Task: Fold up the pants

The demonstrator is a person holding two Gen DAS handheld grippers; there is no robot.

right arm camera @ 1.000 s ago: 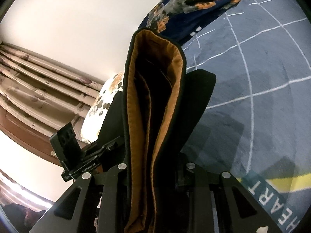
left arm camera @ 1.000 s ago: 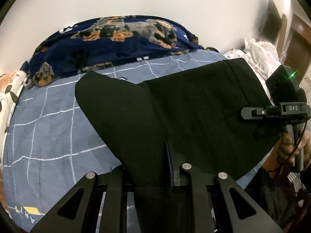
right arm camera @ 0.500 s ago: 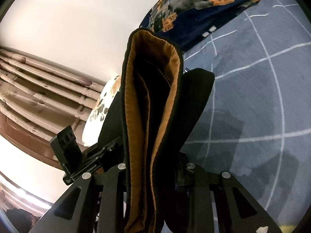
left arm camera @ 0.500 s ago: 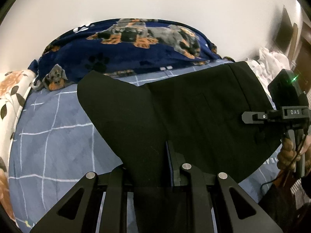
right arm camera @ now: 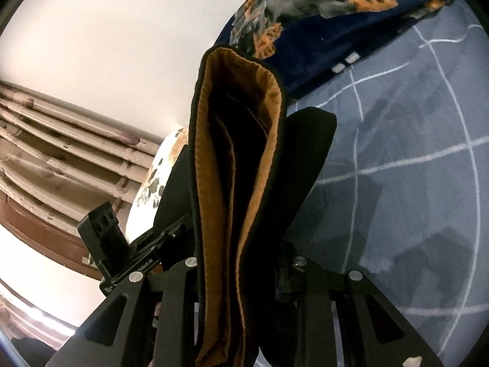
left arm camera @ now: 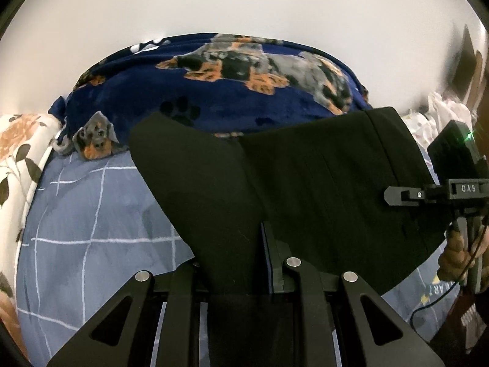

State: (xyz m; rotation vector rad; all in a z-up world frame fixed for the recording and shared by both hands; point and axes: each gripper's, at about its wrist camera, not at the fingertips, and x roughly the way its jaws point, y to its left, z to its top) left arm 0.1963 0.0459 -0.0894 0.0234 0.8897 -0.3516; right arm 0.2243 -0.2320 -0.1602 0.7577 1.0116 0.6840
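Across a blue bed sheet (left arm camera: 91, 214) with a white grid, black pants (left arm camera: 305, 189) are held up and spread between the two hand-held grippers, their far edge reaching over a navy dog-print blanket (left arm camera: 214, 98) heaped against the pale wall (left arm camera: 244, 3). From the left wrist, the cloth fans out wide and flat, one rounded flap rising to the left and the broader panel stretching right toward the other tool. The left gripper (left arm camera: 244, 275) tilts steeply downward, its jaws clenched on a bunched fold of the black fabric that runs down between the fingers (left arm camera: 180, 293). At the right edge of that view the right gripper (right arm camera: 241, 275) reaches in level from the side, its handle grasped by the person's hand (left arm camera: 458, 253). From the right wrist, this gripper points gently downward and clamps the waistband, whose tan lining (right arm camera: 207, 183) stands upright as thick stacked layers between the jaws. A floral pillow (left arm camera: 18, 150) lies left of the blanket.
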